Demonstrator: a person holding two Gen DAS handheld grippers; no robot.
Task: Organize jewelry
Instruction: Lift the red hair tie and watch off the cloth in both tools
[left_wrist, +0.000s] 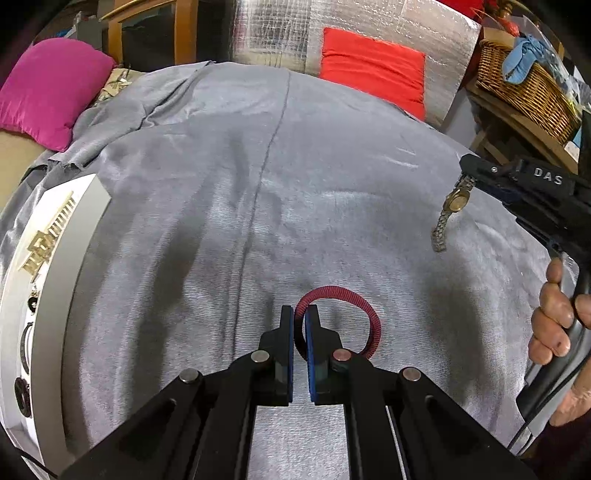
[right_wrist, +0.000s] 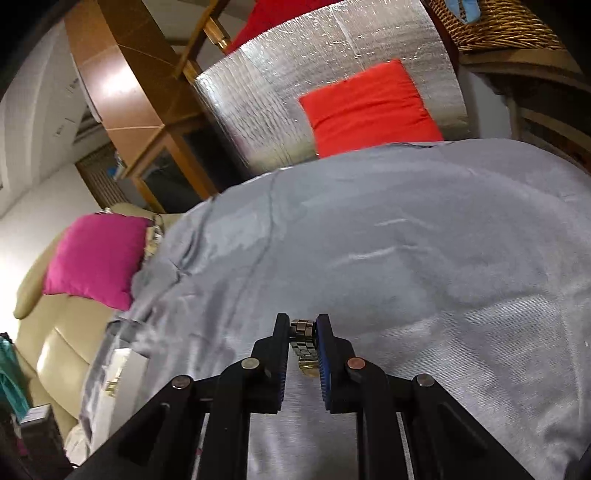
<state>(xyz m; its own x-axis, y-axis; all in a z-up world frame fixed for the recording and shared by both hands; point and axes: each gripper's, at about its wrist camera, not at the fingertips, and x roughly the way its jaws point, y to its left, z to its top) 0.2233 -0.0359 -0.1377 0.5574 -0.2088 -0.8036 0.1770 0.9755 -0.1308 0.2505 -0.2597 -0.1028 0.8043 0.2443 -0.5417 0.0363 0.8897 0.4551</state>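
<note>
My left gripper (left_wrist: 300, 314) is shut on a dark red corded bangle (left_wrist: 364, 308), pinching its left side; the ring stands out over the grey cloth (left_wrist: 258, 184). My right gripper (right_wrist: 303, 325) is shut on the metal band of a gold-and-silver wristwatch (right_wrist: 303, 341). In the left wrist view the right gripper (left_wrist: 466, 164) is at the right, off the cloth, and the watch (left_wrist: 456, 201) hangs down from it with its strap end near the cloth. A white jewelry tray (left_wrist: 88, 195) lies at the left edge, holding gold pieces and dark rings.
A magenta cushion (left_wrist: 51, 88) lies at the far left and a red cushion (left_wrist: 373, 70) leans on silver foil behind the cloth. A wicker basket (left_wrist: 524, 85) stands on a wooden shelf at the far right. A beige sofa (right_wrist: 55, 332) is left of the cloth.
</note>
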